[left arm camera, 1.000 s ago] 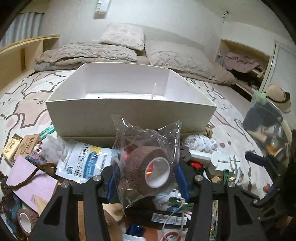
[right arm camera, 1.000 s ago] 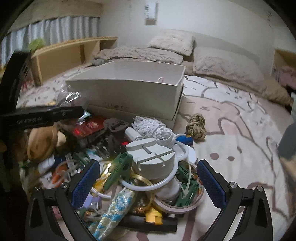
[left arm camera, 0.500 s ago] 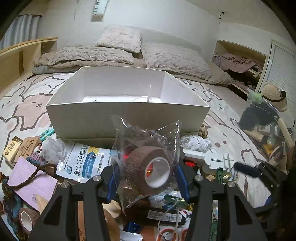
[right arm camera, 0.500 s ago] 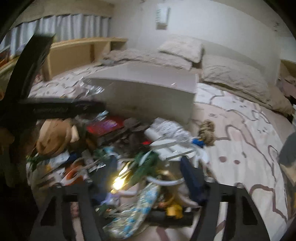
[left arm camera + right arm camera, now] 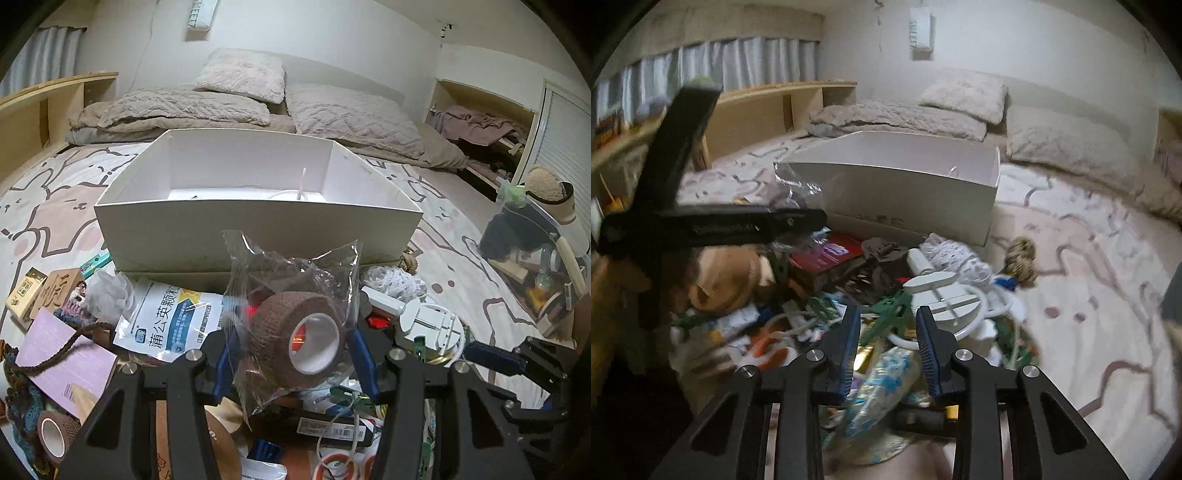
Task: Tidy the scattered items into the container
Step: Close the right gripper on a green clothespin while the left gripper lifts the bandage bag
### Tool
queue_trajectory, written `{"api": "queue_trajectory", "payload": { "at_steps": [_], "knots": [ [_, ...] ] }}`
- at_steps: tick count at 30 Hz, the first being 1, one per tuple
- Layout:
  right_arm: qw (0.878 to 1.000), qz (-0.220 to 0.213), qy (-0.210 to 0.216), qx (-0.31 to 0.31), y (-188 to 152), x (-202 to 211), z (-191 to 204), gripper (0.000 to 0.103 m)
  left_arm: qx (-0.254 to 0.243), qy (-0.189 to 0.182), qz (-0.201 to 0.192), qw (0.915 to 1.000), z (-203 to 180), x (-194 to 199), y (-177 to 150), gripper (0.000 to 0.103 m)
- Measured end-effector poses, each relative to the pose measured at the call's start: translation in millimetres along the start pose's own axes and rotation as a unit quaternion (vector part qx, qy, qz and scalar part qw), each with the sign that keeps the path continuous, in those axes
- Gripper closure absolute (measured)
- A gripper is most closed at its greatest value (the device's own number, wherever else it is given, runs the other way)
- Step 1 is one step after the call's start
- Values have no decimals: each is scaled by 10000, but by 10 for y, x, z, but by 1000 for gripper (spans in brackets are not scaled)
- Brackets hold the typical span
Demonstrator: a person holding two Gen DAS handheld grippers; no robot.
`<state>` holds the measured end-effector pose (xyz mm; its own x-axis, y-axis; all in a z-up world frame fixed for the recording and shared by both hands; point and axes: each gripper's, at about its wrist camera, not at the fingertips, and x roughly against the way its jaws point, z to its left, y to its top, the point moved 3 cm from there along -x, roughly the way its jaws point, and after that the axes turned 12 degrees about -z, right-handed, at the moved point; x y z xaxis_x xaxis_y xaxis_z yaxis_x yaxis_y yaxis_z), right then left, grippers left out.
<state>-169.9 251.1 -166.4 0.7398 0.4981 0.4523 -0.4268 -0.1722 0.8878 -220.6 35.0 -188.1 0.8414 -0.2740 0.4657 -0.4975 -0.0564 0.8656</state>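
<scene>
The bed (image 5: 55,206), spread with a patterned cover, carries everything shown; pillows (image 5: 240,74) lie at its head. Near the middle stands the white box (image 5: 258,236), open-topped, with only a thin white cord visible inside. Against its near wall spreads the pile of scattered items (image 5: 886,295): a white-and-blue pouch (image 5: 173,317) with printed characters, a pink card (image 5: 62,362), a white round plug reel (image 5: 945,299), a green clip (image 5: 894,317), a knotted rope ball (image 5: 1021,260) lying apart to the right, and a loose brown tape roll (image 5: 55,435) at the lower left. My left tool (image 5: 291,350) is clamped on a brown bandage roll (image 5: 295,339) sealed in a clear wrapper, held above the pile just in front of the box. My right tool (image 5: 886,336) hangs over the pile, its jaws closing; the green clip sits between the blue pads (image 5: 846,350), though the blur leaves contact uncertain.
</scene>
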Motion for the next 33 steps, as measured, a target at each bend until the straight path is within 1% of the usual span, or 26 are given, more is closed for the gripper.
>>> {"api": "queue_trajectory", "payload": {
  "at_steps": [2,5,9,12,14,15,16,19,20,22,23,24,27,33],
  "knots": [
    [9997,179,44,-141,-31,-70,22,71,4,-4,-3,10000,-2,-1,2,50],
    [9989,434,-120,-148,-100,-189,88,71,16,-31,-30,10000,-6,12,2,50],
    [9977,482,-418,-242,-101,-254,96,71,35,-47,-70,10000,-5,46,9,50],
    [9952,559,-799,18,-76,-348,119,71,85,-69,-97,9999,12,69,19,50],
    [9929,650,-979,175,-99,-419,120,71,96,-72,-111,9999,20,83,24,50],
    [9917,698,-1054,239,-123,-456,113,72,99,-70,-117,9999,24,89,25,50],
    [9900,752,-1147,315,-156,-491,103,77,104,-71,-119,9999,29,94,24,50],
    [9864,777,-1305,634,-224,-526,106,78,110,-65,-119,9998,33,99,23,50],
    [9860,768,-1319,672,-232,-515,102,78,117,-66,-118,9998,36,103,23,50],
    [9877,735,-1266,544,-220,-482,62,80,136,-73,-120,9998,35,112,27,50],
    [9901,673,-1174,380,-201,-441,26,88,142,-77,-123,9998,32,117,29,50],
    [9922,575,-1086,205,-169,-390,-7,91,140,-77,-124,9998,30,119,31,50],
    [9949,257,-975,-48,-43,-235,-54,92,122,-57,-136,9998,31,125,38,50],
    [9960,-151,-746,-473,166,-43,-105,92,142,-51,-164,9998,47,143,71,50]
  ]
}}
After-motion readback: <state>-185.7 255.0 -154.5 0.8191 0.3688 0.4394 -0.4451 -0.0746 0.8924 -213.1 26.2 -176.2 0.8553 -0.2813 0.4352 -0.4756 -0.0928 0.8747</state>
